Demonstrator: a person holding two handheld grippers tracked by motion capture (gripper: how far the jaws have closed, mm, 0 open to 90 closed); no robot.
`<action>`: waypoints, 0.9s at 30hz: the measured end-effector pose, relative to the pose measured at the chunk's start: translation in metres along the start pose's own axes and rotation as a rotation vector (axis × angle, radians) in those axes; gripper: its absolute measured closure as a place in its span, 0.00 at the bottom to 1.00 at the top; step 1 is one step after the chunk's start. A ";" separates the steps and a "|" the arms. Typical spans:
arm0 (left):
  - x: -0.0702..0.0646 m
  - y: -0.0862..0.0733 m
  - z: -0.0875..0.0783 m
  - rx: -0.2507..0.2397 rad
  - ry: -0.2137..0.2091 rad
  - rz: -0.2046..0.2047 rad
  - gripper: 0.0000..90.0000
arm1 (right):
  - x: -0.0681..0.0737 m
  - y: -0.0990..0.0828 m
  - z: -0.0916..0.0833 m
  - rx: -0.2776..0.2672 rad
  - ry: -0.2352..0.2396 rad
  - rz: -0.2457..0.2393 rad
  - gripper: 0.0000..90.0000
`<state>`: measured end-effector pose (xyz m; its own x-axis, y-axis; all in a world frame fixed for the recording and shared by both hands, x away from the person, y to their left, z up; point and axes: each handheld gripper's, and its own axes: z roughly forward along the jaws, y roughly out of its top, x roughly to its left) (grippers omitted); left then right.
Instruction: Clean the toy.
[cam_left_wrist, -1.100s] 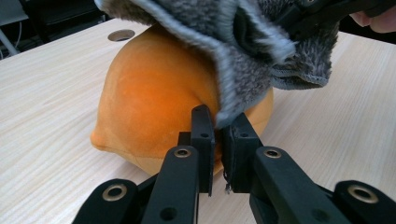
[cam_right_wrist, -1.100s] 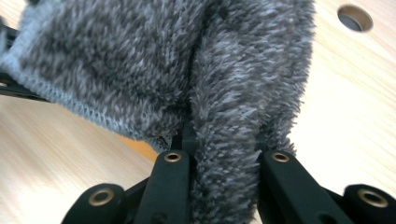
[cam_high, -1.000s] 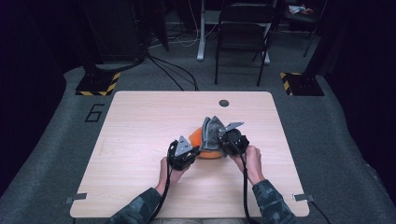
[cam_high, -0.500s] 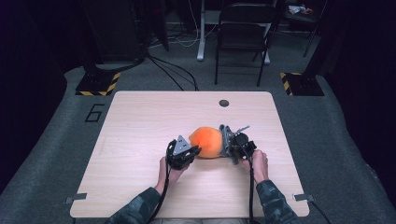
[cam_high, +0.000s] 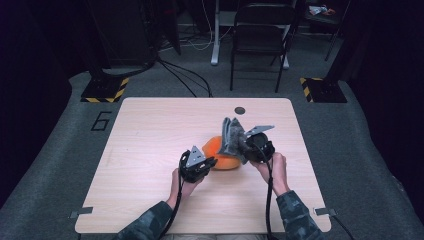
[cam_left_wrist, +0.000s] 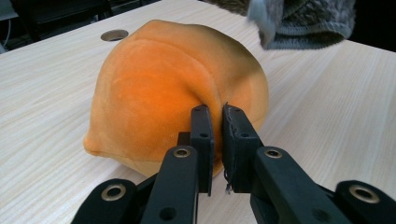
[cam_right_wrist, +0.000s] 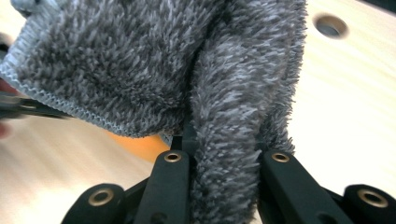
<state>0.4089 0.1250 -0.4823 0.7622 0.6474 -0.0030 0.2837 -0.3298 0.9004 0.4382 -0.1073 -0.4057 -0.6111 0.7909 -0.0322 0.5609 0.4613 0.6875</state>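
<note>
Orange velvety plush cushion, a rounded dome, sits on the pale wood-grain worktop between the two grippers. A grey fuzzy knitted cloth with a stitched hem is raised over the far right side of the cushion.

Left gripper: jaws nearly together, pinching a small fold of the orange plush on the cushion's near side. In the high view this gripper is touching the cushion's left edge, low, at worktop level.

Right gripper: jaws closed on a thick bunched fold of the grey cloth, which fills the gap between them. The cloth hangs in front of and above the jaws; a sliver of orange shows below its hem. In the high view the right gripper is just beside the cushion's right flank.

Step in hand, as I judge it: the cloth is being carried clear of or over the cushion while the left gripper anchors it. Which of the two I cannot tell.

Next move calls for: a firm left pinch, so the cushion does not drag; the right gripper's hem kept high enough to clear the dome.

Orientation: cushion rests flat side down, dome up; its long axis runs roughly from the left gripper across to the right. The cloth's length stands roughly upright from the right gripper.
</note>
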 end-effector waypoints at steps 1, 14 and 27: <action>0.000 0.000 0.000 -0.001 0.002 0.003 0.92 | 0.006 0.001 0.003 0.011 0.006 -0.018 0.87; 0.001 -0.002 0.000 0.008 -0.004 -0.001 0.93 | -0.010 -0.024 0.035 0.128 -0.030 -0.009 0.86; 0.006 -0.004 0.000 0.012 0.007 -0.016 0.93 | -0.034 -0.048 0.061 0.271 -0.065 0.070 0.86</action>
<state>0.4124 0.1303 -0.4857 0.7533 0.6575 -0.0142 0.3027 -0.3275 0.8951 0.4662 -0.1312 -0.4820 -0.5335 0.8447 -0.0440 0.7346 0.4885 0.4708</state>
